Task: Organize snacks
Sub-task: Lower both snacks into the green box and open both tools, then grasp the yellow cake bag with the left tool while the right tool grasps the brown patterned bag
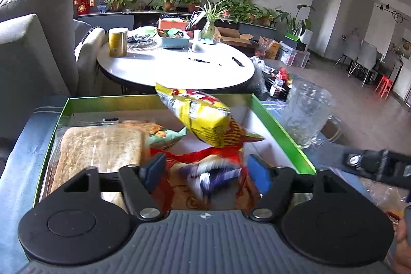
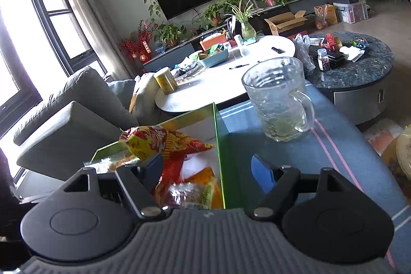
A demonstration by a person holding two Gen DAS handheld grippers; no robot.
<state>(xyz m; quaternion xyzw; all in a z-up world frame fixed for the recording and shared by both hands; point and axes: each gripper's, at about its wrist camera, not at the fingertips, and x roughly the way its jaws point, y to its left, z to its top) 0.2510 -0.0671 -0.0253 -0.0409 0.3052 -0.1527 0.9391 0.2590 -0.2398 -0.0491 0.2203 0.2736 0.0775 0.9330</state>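
- The box (image 1: 280,125) is shallow, with glossy green walls and a white floor; it sits on a blue cloth (image 1: 23,153).
- In it lie a flat, pale, grainy slab of bread in clear wrap (image 1: 102,145), a small green packet (image 1: 164,136) and crinkly red packets (image 1: 205,158).
- A shiny yellow snack bag (image 1: 200,117) appears tilted above the red packets, just ahead of the left gripper (image 1: 205,171), apart from its pads.
- The left gripper stands wide, low over the box's near end, holding nothing.
- The right gripper (image 2: 208,168) is also spread wide, straddling the box's right wall.
- A knobbly glass mug (image 2: 277,96) stands beside the box.
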